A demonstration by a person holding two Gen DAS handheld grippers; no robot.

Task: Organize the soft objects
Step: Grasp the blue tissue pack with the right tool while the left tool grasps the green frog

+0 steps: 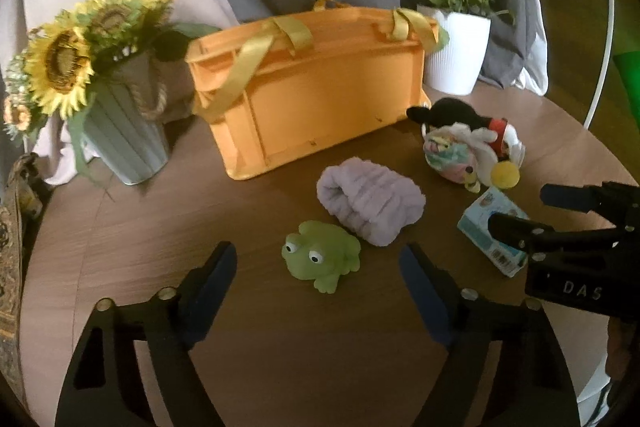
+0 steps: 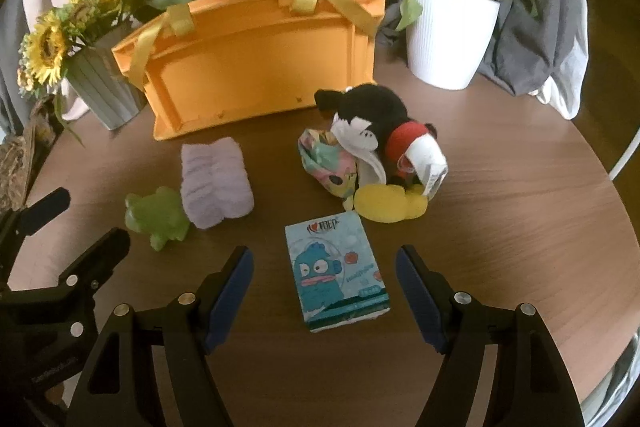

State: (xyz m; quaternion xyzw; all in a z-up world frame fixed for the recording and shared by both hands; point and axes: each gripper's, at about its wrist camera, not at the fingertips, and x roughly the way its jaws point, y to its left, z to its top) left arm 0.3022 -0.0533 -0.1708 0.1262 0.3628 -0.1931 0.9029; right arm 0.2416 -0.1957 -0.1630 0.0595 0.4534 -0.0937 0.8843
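Observation:
An orange crate (image 1: pixel 316 87) (image 2: pixel 256 59) with yellow ribbon handles stands at the back of the round wooden table. In front of it lie a green frog toy (image 1: pixel 322 254) (image 2: pixel 157 211), a folded lilac towel (image 1: pixel 372 203) (image 2: pixel 216 183), a Mickey plush (image 1: pixel 472 143) (image 2: pixel 380 131) beside a pastel cloth bundle (image 2: pixel 328 163), and a blue tissue pack (image 1: pixel 492 231) (image 2: pixel 338 275). My left gripper (image 1: pixel 320 287) is open, just short of the frog. My right gripper (image 2: pixel 324 291) is open around the tissue pack's near end, above the table.
A sunflower bouquet in a grey-green vase (image 1: pixel 120 143) (image 2: pixel 100 87) stands at the back left. A white pot with a green plant (image 1: pixel 456 51) (image 2: pixel 448 35) stands at the back right. Grey and beige cloth hangs behind. The table edge (image 2: pixel 600 187) curves at right.

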